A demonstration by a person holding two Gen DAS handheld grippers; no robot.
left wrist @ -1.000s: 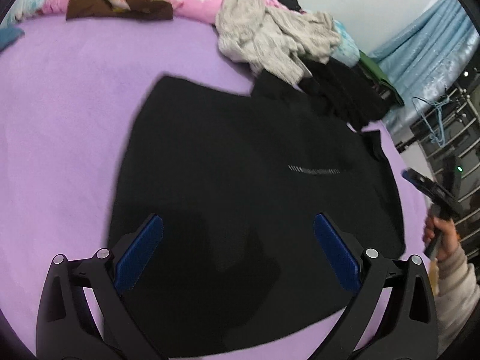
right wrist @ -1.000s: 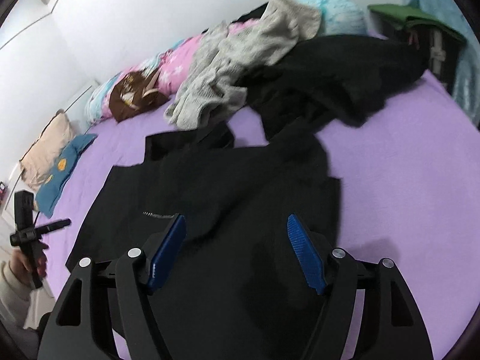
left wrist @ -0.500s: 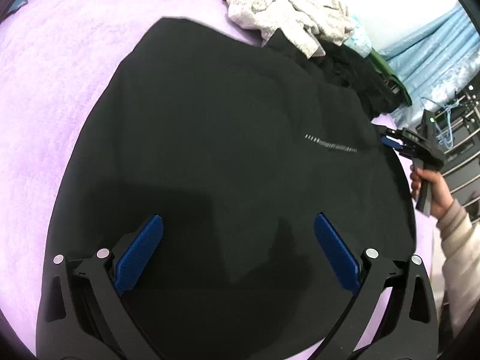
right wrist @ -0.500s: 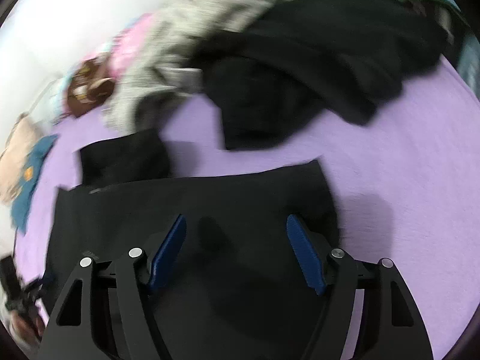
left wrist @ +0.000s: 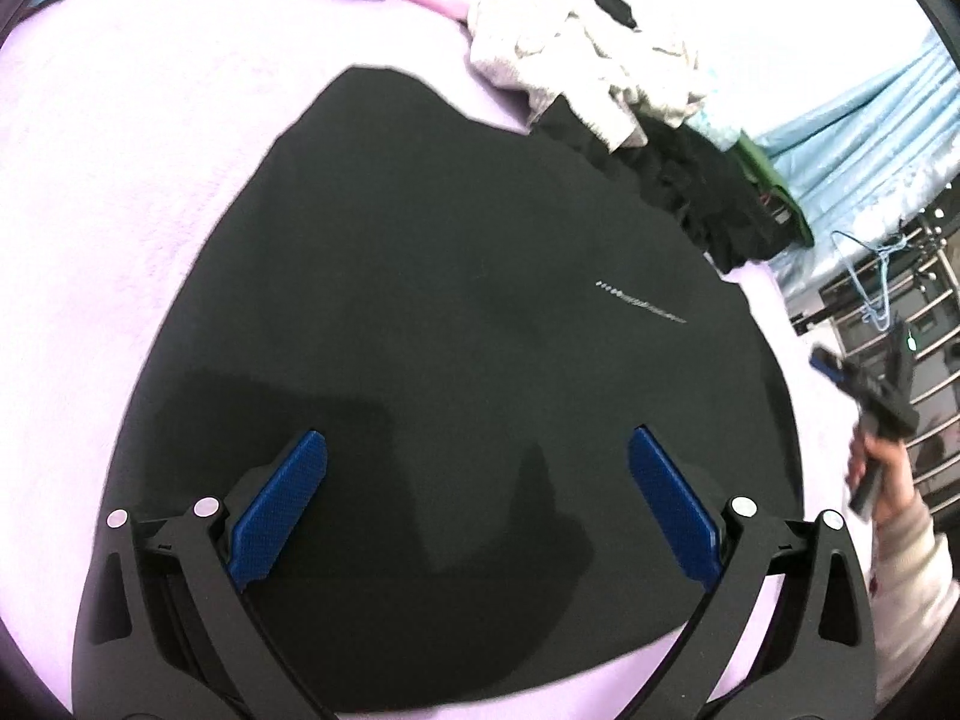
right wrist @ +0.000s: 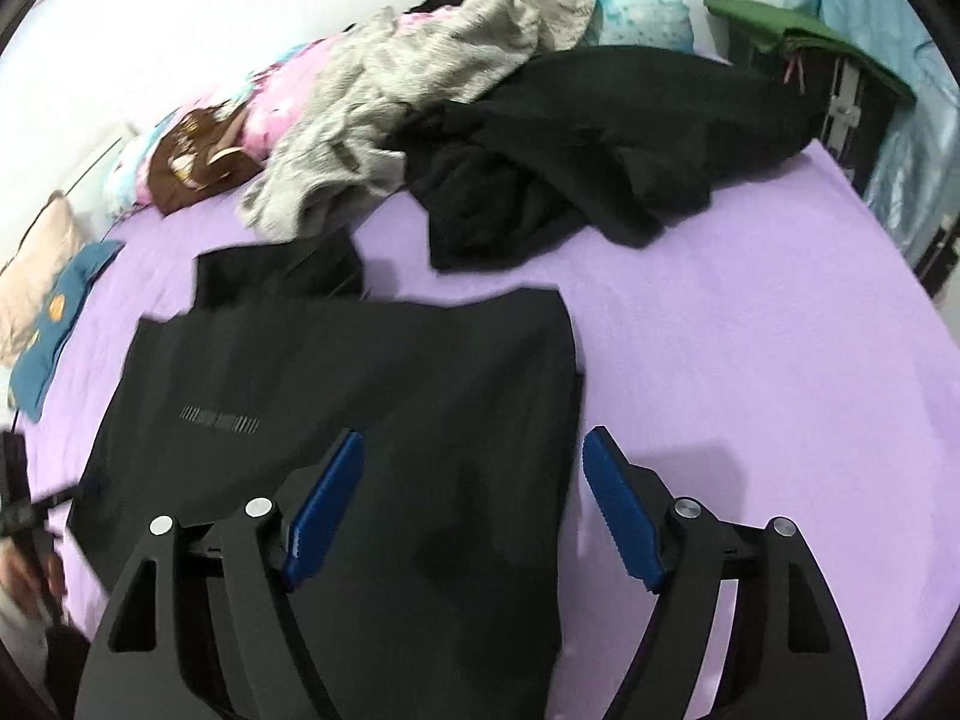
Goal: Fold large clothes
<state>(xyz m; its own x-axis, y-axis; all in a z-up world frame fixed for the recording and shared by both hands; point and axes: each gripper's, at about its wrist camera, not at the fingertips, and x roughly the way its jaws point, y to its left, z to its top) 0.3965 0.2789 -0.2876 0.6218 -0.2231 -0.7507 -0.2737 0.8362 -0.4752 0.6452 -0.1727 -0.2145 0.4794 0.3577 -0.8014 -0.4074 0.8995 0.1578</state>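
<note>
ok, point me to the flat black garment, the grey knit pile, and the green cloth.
flat black garment (right wrist: pixel 372 360): right wrist view, mid-panel above the printed stripe.
grey knit pile (right wrist: pixel 384 96): right wrist view, centre of the heap.
green cloth (right wrist: pixel 780 24): right wrist view, top surface.

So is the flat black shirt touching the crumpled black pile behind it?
Apart. The right wrist view shows purple sheet between the black shirt and the black pile.

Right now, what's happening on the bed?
A person is folding a black garment spread flat on the purple bedcover. Both handheld grippers hover over it with nothing between their pads: the left gripper open, the right gripper with jaws that have just been opening, over the garment's right edge. Unfolded clothes are piled beyond.
</note>
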